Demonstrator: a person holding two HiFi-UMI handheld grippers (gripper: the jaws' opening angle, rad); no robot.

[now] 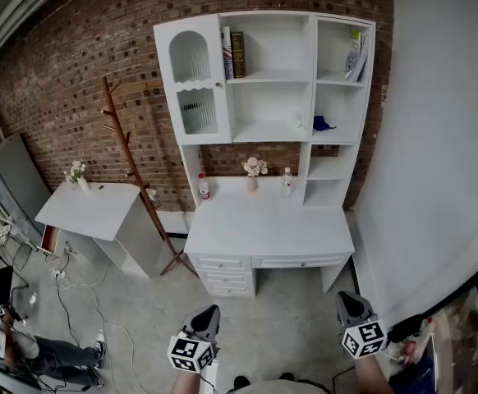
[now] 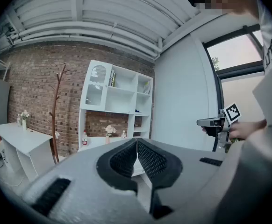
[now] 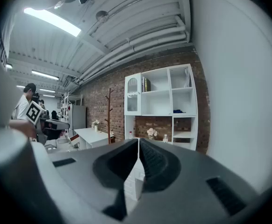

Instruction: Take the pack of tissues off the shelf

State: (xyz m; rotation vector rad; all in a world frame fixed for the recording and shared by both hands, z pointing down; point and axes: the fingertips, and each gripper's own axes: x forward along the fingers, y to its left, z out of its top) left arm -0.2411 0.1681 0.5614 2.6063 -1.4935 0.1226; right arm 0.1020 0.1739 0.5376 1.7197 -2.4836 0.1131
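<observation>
A small blue pack (image 1: 323,124), likely the tissues, lies on a middle right shelf of the white shelf-and-desk unit (image 1: 268,220) against the brick wall. It shows as a blue speck in the left gripper view (image 2: 137,110) and the right gripper view (image 3: 178,111). My left gripper (image 1: 209,314) and right gripper (image 1: 350,302) hang low in the head view, well short of the desk, both pointing toward it. The left gripper's jaws (image 2: 137,141) are shut with nothing between them. The right gripper's jaws (image 3: 139,141) are likewise shut and empty.
A wooden coat stand (image 1: 132,162) leans left of the unit, beside a white side table (image 1: 91,208). On the desk stand a flower vase (image 1: 253,168) and two bottles (image 1: 204,187). Books (image 1: 232,53) sit on the top shelf. A white wall (image 1: 436,154) runs along the right.
</observation>
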